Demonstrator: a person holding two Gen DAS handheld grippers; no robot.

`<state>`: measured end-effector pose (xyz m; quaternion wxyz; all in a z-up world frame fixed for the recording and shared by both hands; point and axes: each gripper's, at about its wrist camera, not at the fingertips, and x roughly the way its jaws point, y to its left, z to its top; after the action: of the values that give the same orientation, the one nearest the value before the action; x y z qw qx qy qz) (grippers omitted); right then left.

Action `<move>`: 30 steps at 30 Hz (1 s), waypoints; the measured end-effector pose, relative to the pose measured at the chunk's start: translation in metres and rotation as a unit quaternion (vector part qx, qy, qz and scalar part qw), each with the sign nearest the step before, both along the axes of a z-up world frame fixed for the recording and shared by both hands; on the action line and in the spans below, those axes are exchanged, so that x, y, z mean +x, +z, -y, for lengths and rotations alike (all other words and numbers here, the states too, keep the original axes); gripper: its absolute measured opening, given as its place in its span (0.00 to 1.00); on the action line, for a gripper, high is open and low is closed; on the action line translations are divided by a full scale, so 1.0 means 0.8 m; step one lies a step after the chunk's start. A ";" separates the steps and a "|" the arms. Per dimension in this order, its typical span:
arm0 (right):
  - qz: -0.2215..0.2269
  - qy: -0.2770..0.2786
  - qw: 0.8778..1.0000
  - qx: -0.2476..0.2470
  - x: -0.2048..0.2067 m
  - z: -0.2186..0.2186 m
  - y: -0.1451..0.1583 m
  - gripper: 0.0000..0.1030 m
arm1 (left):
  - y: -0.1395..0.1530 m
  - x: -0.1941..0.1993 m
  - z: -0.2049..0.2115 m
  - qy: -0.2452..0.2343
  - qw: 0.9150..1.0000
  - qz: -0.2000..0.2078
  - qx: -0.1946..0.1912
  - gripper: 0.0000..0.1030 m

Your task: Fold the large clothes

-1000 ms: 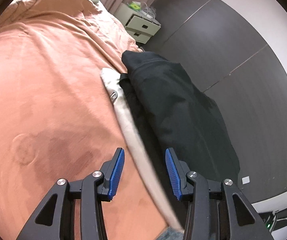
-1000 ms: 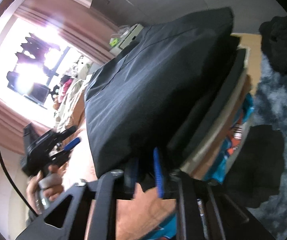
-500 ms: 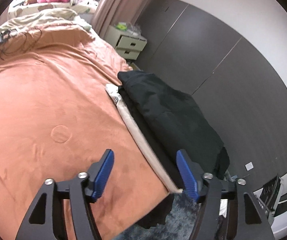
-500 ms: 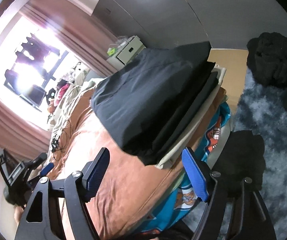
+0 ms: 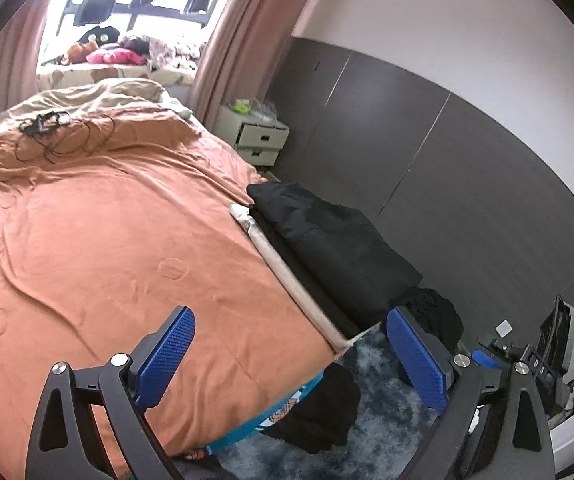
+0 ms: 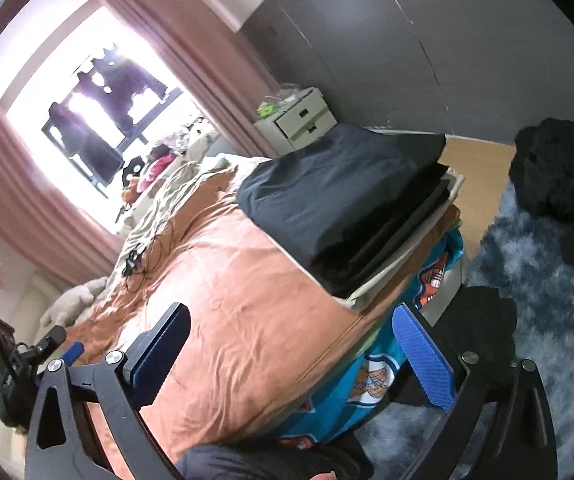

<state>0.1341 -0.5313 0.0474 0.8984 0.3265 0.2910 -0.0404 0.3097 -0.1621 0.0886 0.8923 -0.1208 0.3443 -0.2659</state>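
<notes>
Your left gripper [image 5: 291, 354] and right gripper [image 6: 291, 354] both hang above the foot of the bed with their jaws spreading apart; nothing sits between the blue pads [image 5: 417, 364] of either tool, so both have let go of the clothing.

The bed carries an orange duvet [image 5: 107, 240] that covers nearly all of its surface. Along the bed edge that faces the dark grey wardrobe panels [image 5: 447, 160] you see the stack of folded clothes [image 6: 347, 208]. Its top layer is a dark folded garment [image 5: 339, 240], lying flat and wider than the layers below. Under it lie further dark folded pieces, and at the bottom a cream folded piece [image 5: 287, 276] whose long edge shows as a pale strip on the duvet. The stack rests on the duvet, well apart from both grippers.

A teal printed sheet [image 6: 371, 376] hangs below the duvet at the bed corner. On the floor lies a grey-blue shaggy rug [image 6: 547, 320]. A loose black garment [image 6: 559, 184] sits heaped on the rug's far side, and another black piece [image 5: 319, 408] hangs at the bed corner.

A white bedside drawer unit [image 5: 259, 140] stands by the pink curtain [image 5: 239, 40]. A tangle of black cables [image 5: 47, 128] lies near the head of the bed.
</notes>
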 end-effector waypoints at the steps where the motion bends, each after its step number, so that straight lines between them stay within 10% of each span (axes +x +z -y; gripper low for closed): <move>1: 0.003 0.004 1.000 -0.004 -0.007 -0.004 0.005 0.99 | 0.003 -0.011 -0.006 0.002 1.000 0.004 -0.003 0.95; 30: 0.079 0.086 0.986 -0.120 -0.147 -0.125 0.042 0.99 | 0.018 -0.314 -0.194 0.175 0.975 0.127 0.045 0.99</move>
<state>0.0167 -0.4314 0.0808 0.9513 0.1927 0.2391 0.0282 0.0587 -0.0067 0.1028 0.9658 -0.1043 0.2135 -0.1035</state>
